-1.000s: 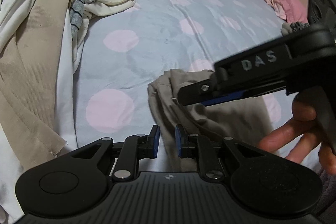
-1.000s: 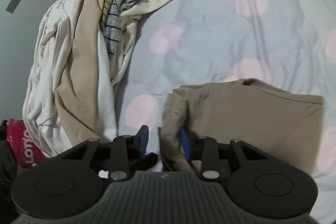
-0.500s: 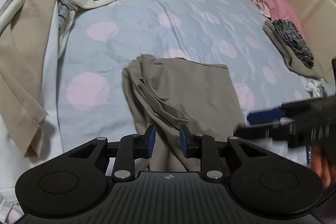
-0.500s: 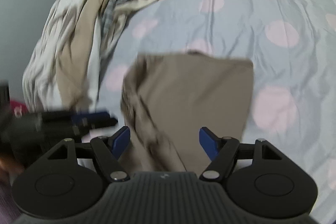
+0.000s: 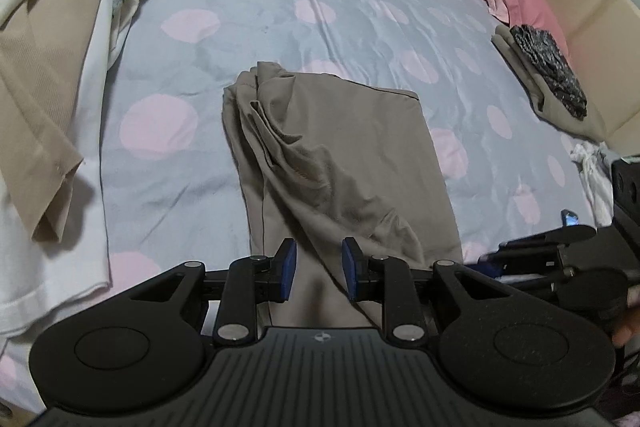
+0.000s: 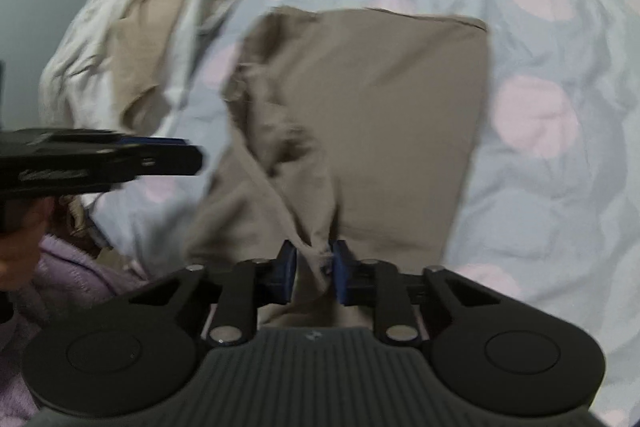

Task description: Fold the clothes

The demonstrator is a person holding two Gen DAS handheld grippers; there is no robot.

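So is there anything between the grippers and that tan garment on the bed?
Nothing visible. The right gripper is pinching the tan garment's near edge; the left gripper's fingers straddle a fold of it.

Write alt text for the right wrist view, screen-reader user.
The right gripper pinches the near edge of a folded tan garment lying on a grey bedsheet with pink dots. The left gripper reaches in from the left, and a pile of unfolded clothes sits at upper left. The picture is motion-blurred.
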